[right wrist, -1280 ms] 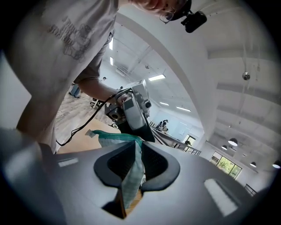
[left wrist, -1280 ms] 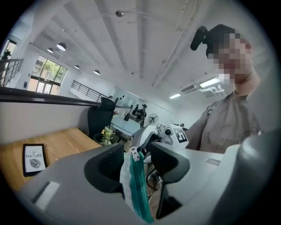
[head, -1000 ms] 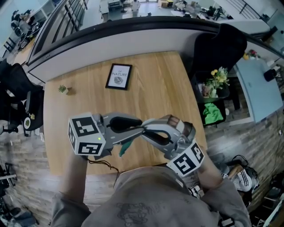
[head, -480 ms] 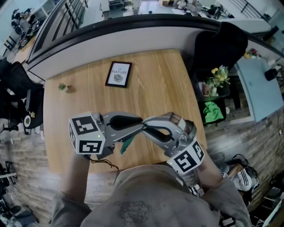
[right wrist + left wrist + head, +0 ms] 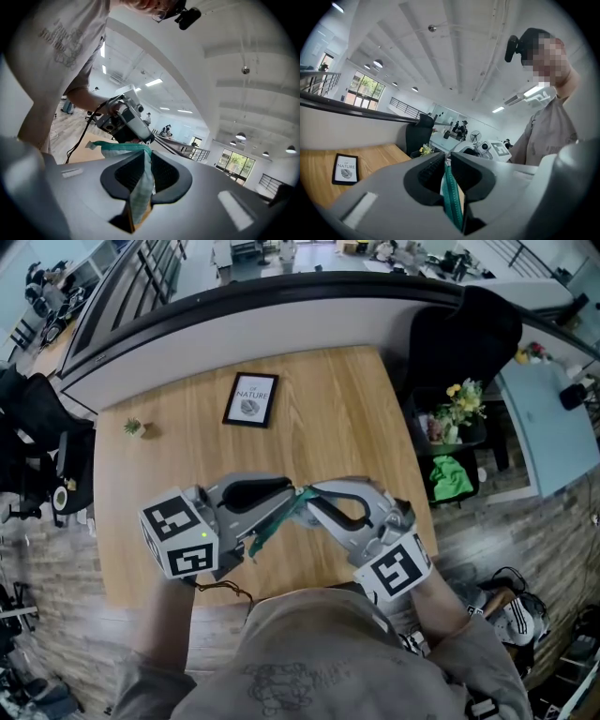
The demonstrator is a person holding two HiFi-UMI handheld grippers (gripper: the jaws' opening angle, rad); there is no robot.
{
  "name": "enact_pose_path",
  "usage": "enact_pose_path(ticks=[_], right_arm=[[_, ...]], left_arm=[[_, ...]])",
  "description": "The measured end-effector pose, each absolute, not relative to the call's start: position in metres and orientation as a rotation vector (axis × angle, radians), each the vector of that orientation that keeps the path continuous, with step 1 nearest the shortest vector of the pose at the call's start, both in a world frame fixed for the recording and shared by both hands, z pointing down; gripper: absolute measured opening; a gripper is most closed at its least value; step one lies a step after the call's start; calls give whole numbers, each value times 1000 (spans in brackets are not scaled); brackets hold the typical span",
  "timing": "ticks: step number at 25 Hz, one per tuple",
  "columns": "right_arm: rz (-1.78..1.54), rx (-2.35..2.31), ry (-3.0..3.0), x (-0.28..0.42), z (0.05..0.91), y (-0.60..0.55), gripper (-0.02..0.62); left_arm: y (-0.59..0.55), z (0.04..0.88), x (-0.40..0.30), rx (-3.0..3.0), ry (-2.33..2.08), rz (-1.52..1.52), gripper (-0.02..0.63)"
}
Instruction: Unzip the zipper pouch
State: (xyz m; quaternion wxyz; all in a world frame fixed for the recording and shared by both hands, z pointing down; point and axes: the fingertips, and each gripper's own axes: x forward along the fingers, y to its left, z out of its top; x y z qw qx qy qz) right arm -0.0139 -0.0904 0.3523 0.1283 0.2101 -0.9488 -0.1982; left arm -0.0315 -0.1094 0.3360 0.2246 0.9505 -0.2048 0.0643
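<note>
Head view: pouch (image 5: 269, 529) is up in the air over the near part of the bench (image 5: 328, 418), not touching it. Left hand-held gripper (image 5: 284, 500) comes in from the left, right hand-held gripper (image 5: 316, 494) from the right, tips almost meeting. The pouch hangs from that junction, down and toward the person. Left gripper view: jaws have just been closing and now pinch the teal zipper strip, which runs edge-on between the pads. Right gripper view: jaws clamped on the pale pouch fabric, with the teal zipper edge stretching from there across to the left one. Frame (image 5: 251, 400) and small plant (image 5: 134, 428) sit at the far side of the bench, well apart from the pouch.
</note>
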Motion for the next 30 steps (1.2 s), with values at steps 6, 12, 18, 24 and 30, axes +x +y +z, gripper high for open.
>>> enact_pose_path(ticks=[6, 12, 18, 24, 30], right_arm=[[-403, 743, -2798, 9, 349, -108, 52], [-309, 870, -2759, 25, 348, -121, 52], [-248, 952, -2719, 39, 352, -133, 52], [-195, 987, -2658, 47, 364, -139, 52], [-90, 1012, -2710, 37, 359, -139, 52]], left_arm=[[-111, 336, -41, 2627, -657, 202, 41], [-111, 337, -64, 2605, -760, 216, 41], [-111, 343, -92, 2556, -870, 206, 41], [-105, 351, -117, 2497, -931, 153, 41], [-107, 354, -125, 2491, -1008, 148, 46]])
